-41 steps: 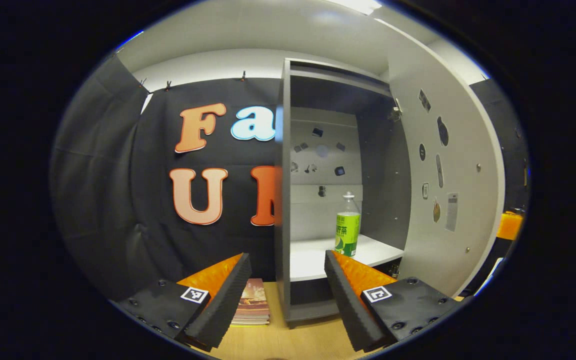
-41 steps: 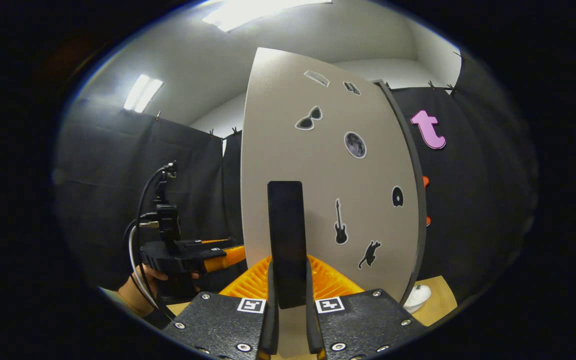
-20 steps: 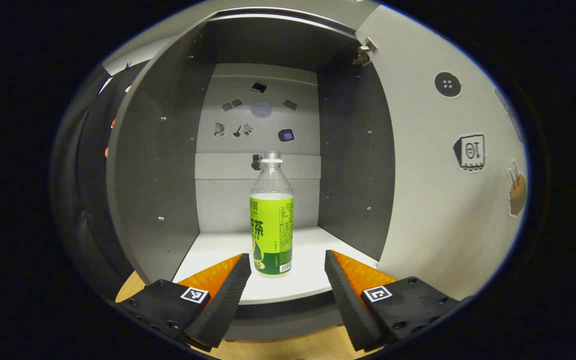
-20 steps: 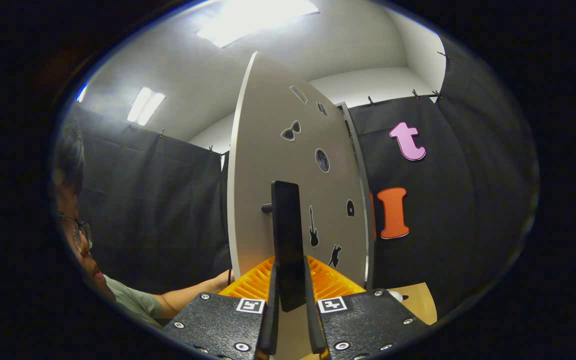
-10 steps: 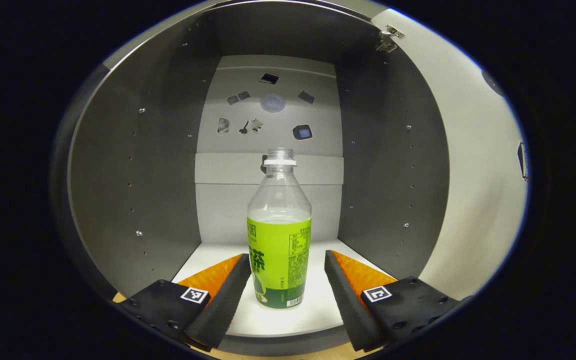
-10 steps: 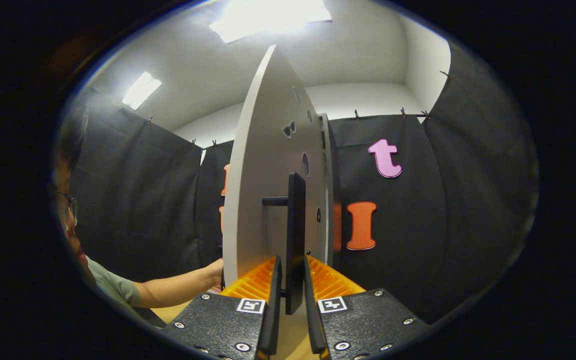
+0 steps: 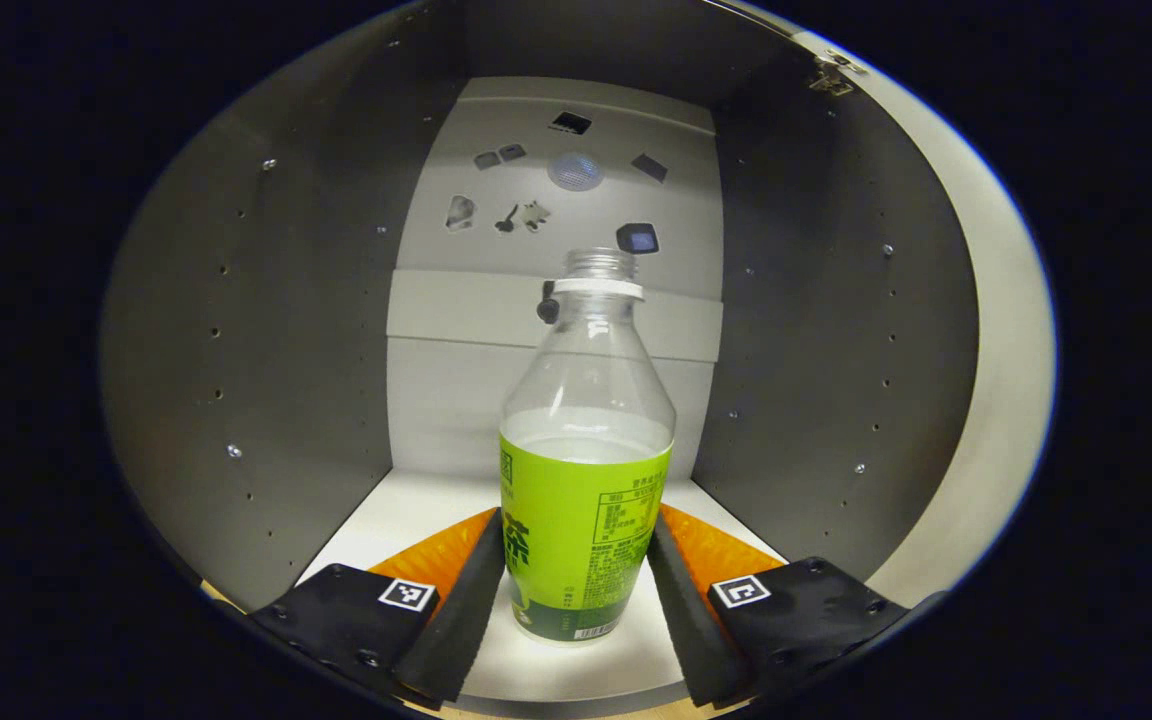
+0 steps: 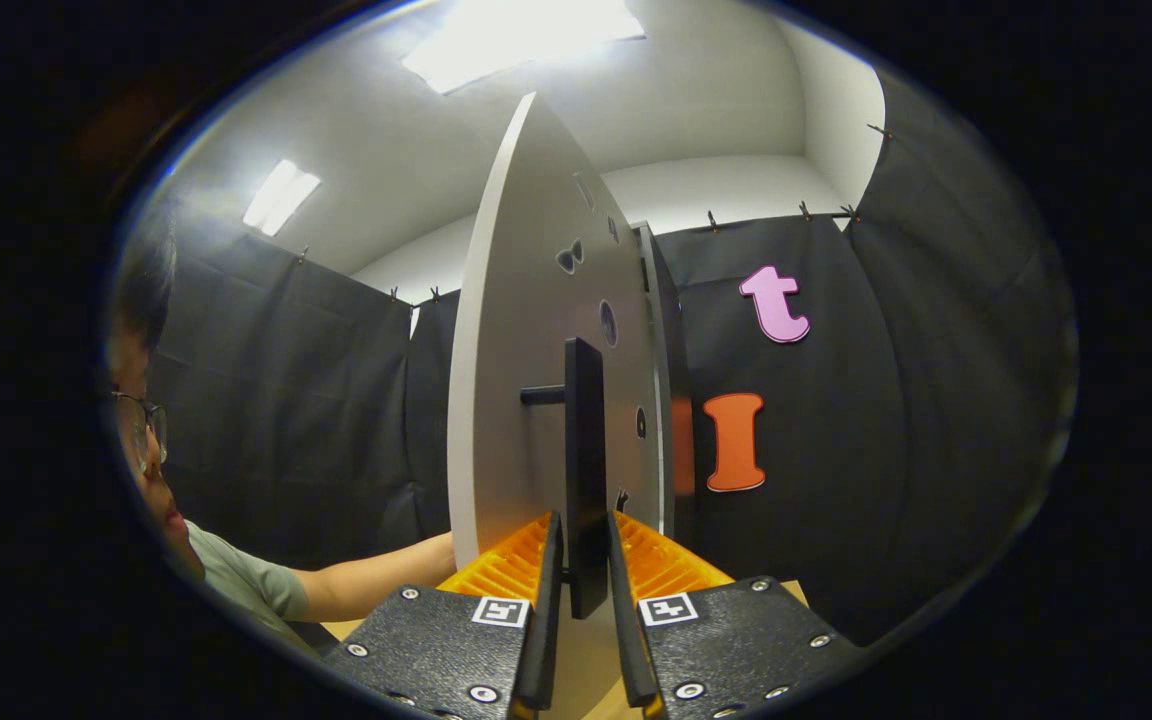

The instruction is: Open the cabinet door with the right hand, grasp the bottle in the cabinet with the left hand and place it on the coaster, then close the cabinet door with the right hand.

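Note:
A clear bottle (image 7: 586, 500) with a green label and no cap stands upright on the white shelf (image 7: 376, 525) inside the grey cabinet. My left gripper (image 7: 574, 518) reaches into the cabinet, with one finger against each side of the label, low on the bottle. In the right gripper view the pale cabinet door (image 8: 516, 350) stands swung wide open, seen nearly edge-on. My right gripper (image 8: 582, 520) is shut on its black bar handle (image 8: 584, 450).
The cabinet's grey side walls (image 7: 266, 380) close in on both sides of the bottle, and the open door's inner face (image 7: 1001, 400) is at the right. A person (image 8: 226, 585) sits left of the door, an arm (image 8: 376, 585) reaching behind it.
My left gripper has gone forward into the cabinet, and its fingers have closed in on the bottle. The right gripper has swung the door further open and now holds it about still.

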`<action>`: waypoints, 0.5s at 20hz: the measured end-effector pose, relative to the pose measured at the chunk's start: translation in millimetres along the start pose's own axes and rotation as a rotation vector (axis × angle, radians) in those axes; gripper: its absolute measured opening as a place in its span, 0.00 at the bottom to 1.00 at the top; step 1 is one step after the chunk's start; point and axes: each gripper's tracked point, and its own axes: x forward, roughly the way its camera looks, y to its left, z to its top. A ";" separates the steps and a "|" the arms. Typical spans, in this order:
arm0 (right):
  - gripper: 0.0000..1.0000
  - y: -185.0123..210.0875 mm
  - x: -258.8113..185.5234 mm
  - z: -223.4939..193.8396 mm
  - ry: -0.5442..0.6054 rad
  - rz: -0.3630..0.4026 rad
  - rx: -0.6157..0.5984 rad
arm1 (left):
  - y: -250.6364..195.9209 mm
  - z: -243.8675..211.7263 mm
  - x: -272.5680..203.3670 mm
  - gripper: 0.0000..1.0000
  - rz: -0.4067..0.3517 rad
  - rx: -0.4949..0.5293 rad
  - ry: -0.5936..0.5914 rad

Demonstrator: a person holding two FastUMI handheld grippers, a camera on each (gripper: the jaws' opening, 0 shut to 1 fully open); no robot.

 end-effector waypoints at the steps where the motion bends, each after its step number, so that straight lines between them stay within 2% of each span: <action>1: 0.29 -1.4 0.6 0.2 -0.001 -0.001 -0.009 | 2.7 0.3 -3.5 0.83 0.003 0.000 0.001; 5: 0.47 -13.3 0.3 0.3 -0.003 -0.047 -0.042 | 9.1 2.5 -20.5 0.80 -0.001 0.001 0.005; 10: 0.59 -13.3 -3.2 -3.5 0.017 -0.067 -0.002 | 16.5 5.4 -54.4 0.80 -0.003 0.059 -0.022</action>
